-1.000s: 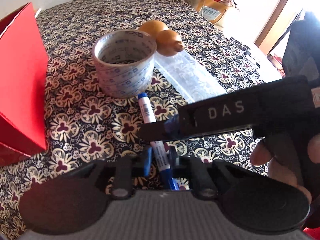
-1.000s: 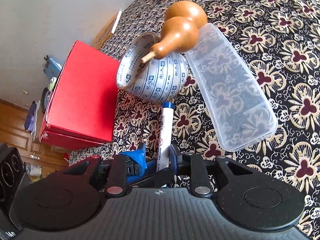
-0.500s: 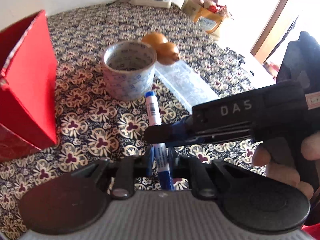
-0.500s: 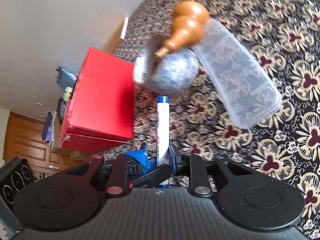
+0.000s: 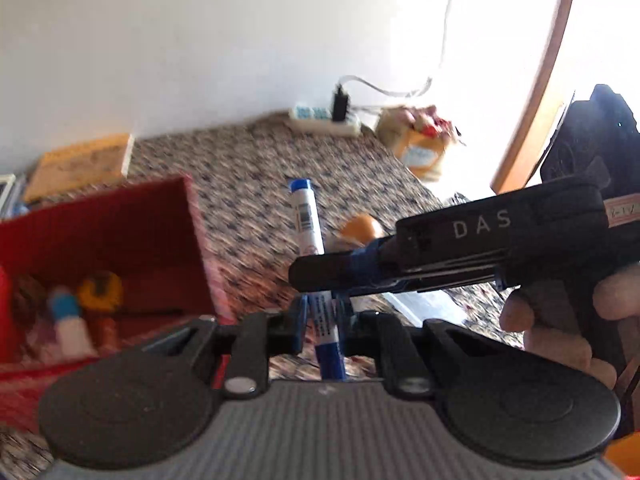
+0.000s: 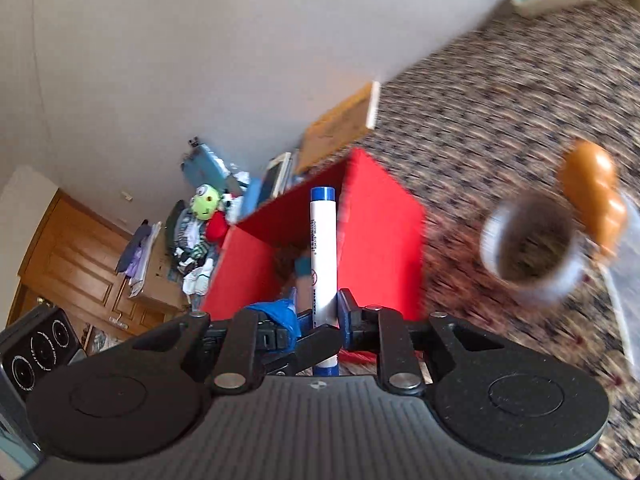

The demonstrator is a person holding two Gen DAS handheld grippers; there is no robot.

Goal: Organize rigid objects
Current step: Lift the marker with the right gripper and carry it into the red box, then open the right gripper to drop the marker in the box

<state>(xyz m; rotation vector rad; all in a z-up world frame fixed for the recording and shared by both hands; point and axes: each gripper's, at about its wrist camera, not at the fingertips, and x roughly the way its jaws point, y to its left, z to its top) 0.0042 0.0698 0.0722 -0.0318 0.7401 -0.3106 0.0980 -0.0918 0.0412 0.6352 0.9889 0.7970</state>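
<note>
A white marker with blue caps is held by both grippers at once. My left gripper is shut on its lower part. My right gripper is shut on it too, and its black body crosses the left wrist view from the right. The marker is lifted off the table and points toward the open red box. The box holds several small items. A tape roll and a brown gourd stay on the patterned table.
A clear plastic lid lies on the floral tablecloth. A power strip and a bag sit at the far table edge. A brown flat box lies behind the red box. Clutter and a wooden cabinet stand beyond the table.
Both grippers have lifted the marker off the table and tilted upward and to the left, toward the red box. The tape roll, gourd and lid stay on the table.
</note>
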